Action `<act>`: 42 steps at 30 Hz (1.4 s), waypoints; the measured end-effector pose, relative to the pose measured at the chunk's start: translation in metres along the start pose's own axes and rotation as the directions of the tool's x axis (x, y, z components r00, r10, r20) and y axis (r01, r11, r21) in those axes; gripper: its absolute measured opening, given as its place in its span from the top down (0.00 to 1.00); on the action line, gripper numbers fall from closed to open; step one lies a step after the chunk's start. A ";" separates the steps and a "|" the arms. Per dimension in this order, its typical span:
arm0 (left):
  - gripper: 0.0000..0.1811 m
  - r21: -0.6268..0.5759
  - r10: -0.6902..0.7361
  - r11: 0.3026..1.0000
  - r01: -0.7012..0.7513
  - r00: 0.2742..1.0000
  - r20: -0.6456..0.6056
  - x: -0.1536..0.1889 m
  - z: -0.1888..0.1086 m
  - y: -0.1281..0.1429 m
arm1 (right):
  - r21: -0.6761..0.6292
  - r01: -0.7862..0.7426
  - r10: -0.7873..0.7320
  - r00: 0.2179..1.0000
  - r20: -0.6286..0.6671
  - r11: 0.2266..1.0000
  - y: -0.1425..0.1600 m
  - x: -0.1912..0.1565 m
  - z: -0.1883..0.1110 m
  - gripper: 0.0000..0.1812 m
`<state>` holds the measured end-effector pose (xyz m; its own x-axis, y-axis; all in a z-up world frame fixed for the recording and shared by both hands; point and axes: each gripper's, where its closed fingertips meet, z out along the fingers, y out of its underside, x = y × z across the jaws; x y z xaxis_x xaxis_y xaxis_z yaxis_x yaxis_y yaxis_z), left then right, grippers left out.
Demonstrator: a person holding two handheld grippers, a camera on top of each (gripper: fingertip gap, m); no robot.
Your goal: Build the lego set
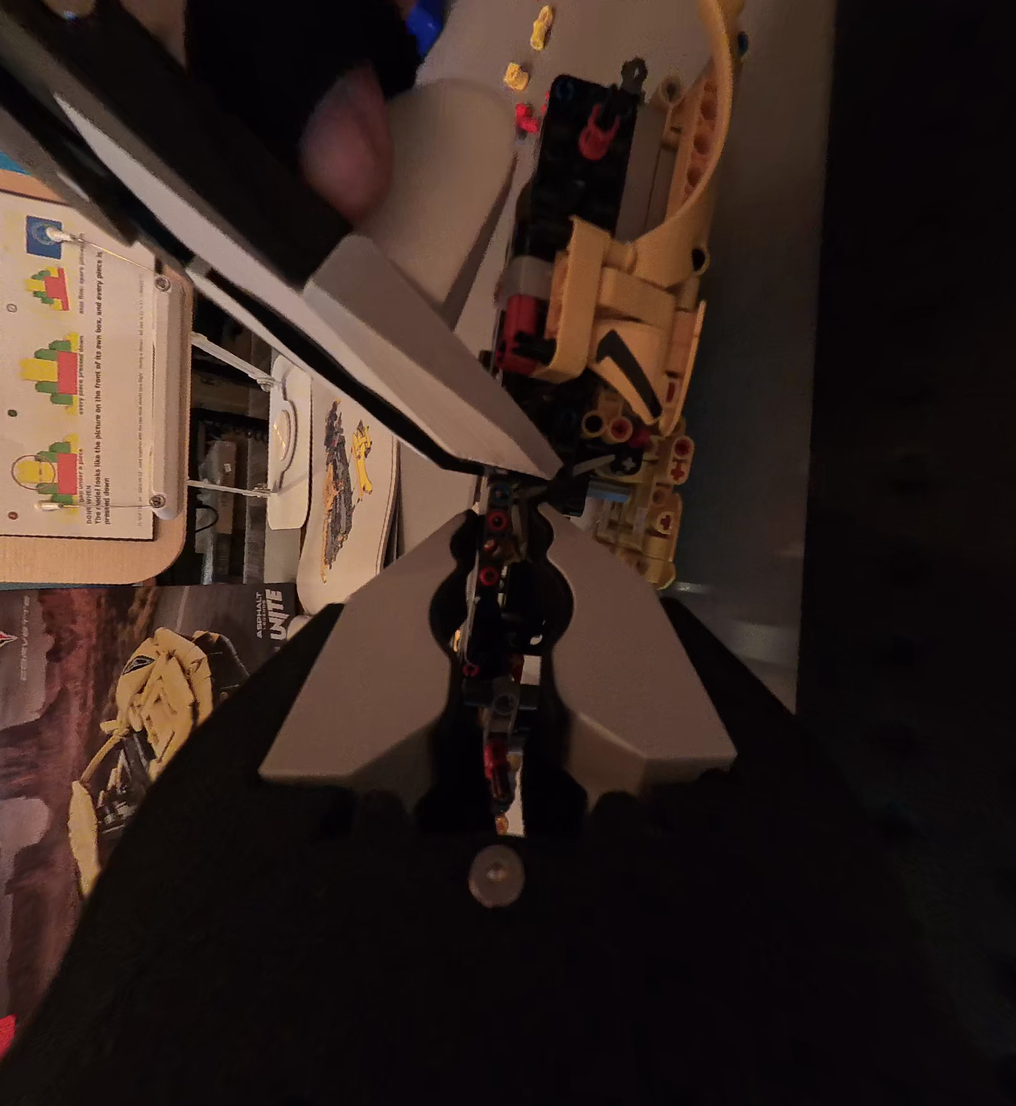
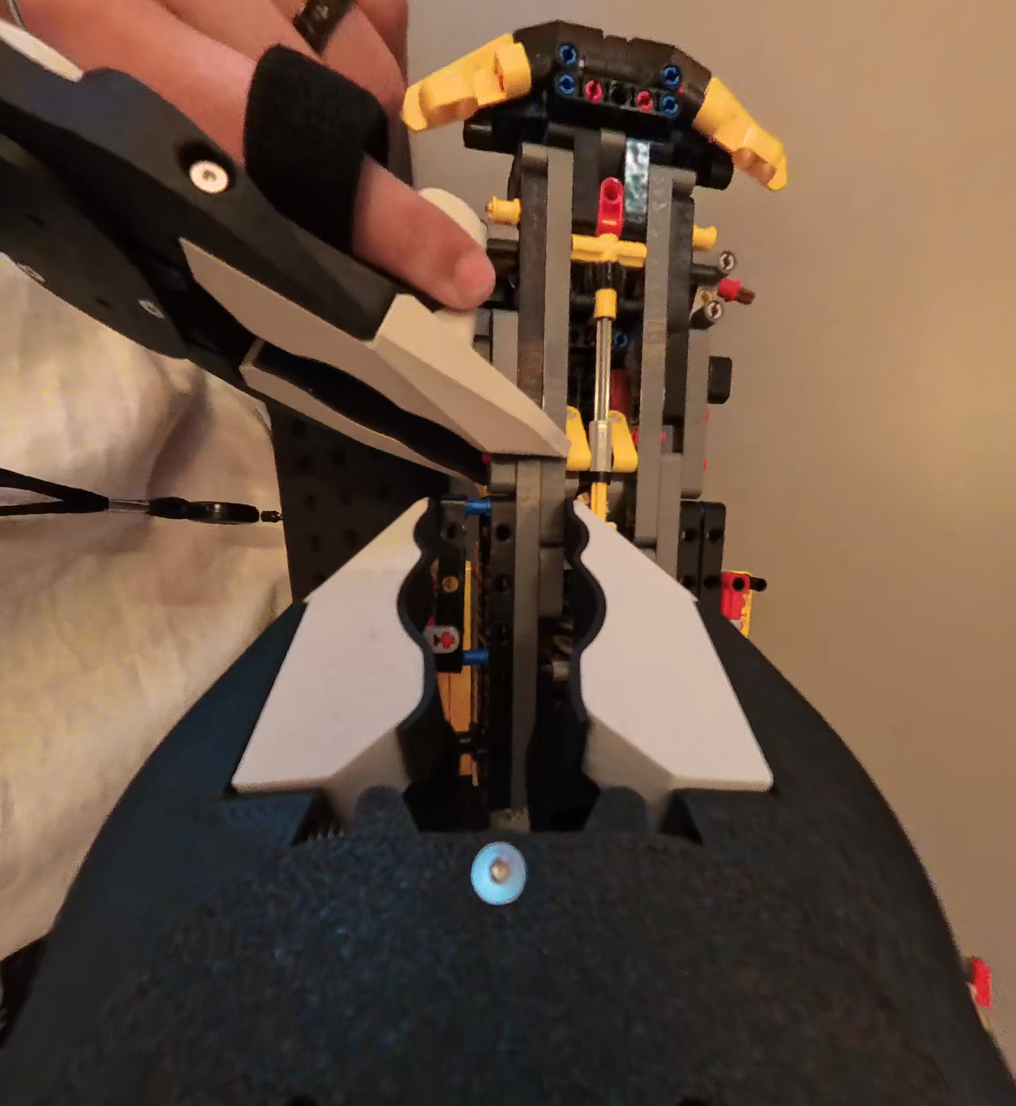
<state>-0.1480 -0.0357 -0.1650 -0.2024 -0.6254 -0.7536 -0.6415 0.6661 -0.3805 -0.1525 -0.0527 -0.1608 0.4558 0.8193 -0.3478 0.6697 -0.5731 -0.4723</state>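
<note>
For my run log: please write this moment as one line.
step: build lego set | left gripper: shut on car chassis | right gripper: shut on car chassis | yellow bodywork: on table

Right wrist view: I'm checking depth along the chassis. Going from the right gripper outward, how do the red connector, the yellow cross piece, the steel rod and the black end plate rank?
From the right gripper:
1. Steel rod, just beyond the fingertips, centre.
2. Yellow cross piece, above the rod's top.
3. Red connector, barely past the cross piece; nearly too close to call.
4. Black end plate, far end, between yellow fenders.
</note>
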 end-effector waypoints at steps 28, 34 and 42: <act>0.92 0.022 -0.004 1.000 0.004 1.000 0.010 0.001 0.000 -0.002 | 0.221 -0.087 0.077 0.996 0.055 0.971 0.026 -0.010 -0.048 0.53; 0.92 0.019 0.005 1.000 -0.005 1.000 0.019 0.004 -0.002 -0.004 | 0.167 -0.107 0.110 0.994 -0.014 0.980 0.039 -0.006 -0.020 0.59; 0.92 0.023 0.025 0.999 -0.026 0.999 0.035 0.004 -0.001 -0.006 | 0.222 -0.085 0.071 0.995 0.069 0.971 0.039 -0.019 -0.020 0.74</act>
<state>-0.1460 -0.0423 -0.1647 -0.1923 -0.5934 -0.7816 -0.6185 0.6916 -0.3730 -0.1234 -0.0896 -0.1564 0.4609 0.7731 -0.4357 0.4814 -0.6303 -0.6091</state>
